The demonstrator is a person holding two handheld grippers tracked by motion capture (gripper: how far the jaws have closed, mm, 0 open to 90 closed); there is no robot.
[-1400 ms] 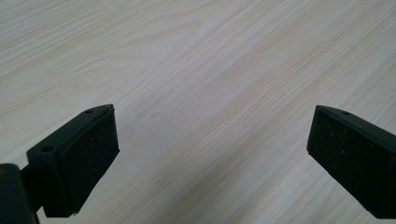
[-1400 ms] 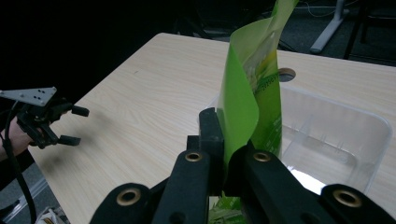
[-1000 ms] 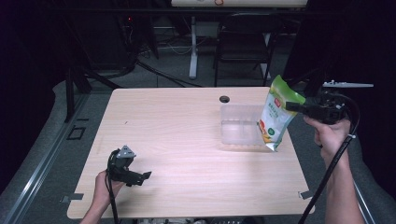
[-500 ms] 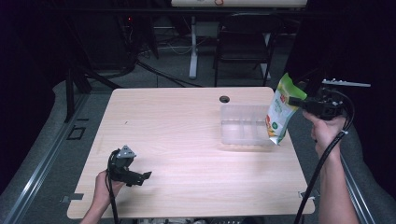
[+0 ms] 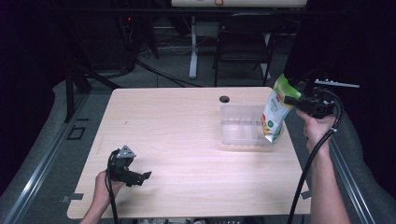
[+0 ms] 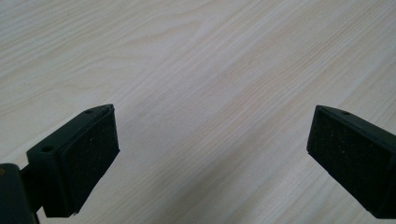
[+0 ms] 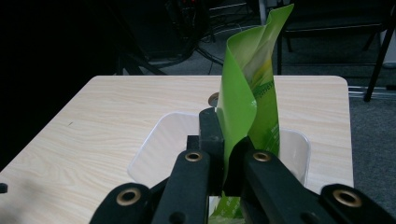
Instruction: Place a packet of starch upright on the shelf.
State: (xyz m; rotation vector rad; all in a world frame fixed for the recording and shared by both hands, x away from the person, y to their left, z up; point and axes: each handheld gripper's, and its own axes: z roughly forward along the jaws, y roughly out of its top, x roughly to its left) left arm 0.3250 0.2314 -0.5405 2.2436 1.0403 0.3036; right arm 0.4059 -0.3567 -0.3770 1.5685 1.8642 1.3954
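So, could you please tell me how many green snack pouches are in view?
1. The green snack pouch hangs from the shut right gripper, its lower end in the clear plastic bin at the table's right side. None seems hidden.

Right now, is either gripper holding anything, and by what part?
The right gripper is shut on the green bag, pinching its upper part, with the bag's bottom at the clear bin. The left gripper is open over bare table, holding nothing.

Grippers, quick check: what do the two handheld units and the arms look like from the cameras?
Both are black. The left gripper carries a grey three-cornered plate and flat, textured pads. The right gripper has brass-coloured pivot pins. A black cable trails from each. Forearms are bare, no sleeves.
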